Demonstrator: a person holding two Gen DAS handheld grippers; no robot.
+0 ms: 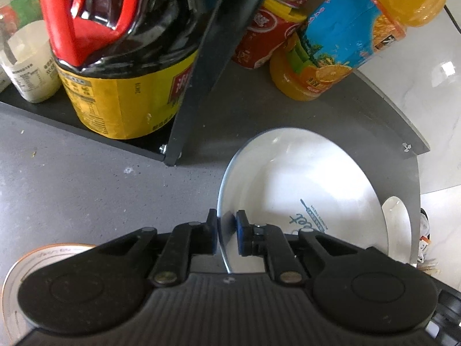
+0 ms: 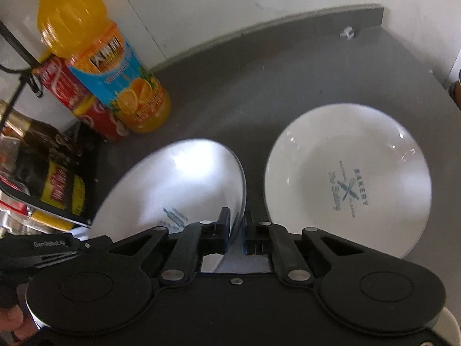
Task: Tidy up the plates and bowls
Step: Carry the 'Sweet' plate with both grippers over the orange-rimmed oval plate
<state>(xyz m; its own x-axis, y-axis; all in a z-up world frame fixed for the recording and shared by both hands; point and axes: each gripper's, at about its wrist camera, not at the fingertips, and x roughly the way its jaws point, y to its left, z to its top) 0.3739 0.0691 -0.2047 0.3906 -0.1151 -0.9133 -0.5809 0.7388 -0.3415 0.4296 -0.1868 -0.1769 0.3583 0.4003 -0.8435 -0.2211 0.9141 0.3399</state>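
Both claws — one tilted bowl point(image 2: 178, 184)

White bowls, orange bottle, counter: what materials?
Bowls: look like glazed ceramic, glossy with sharp highlights and blue print. Orange bottle: likely clear plastic, juice showing through, paper or film label. Counter: matte grey with fine speckle, stone or laminate; can't tell which.

Glossy white ceramic bowl point(image 2: 348, 173), matt speckled grey countertop point(image 1: 86, 178), shiny plastic juice bottle point(image 2: 115, 72)
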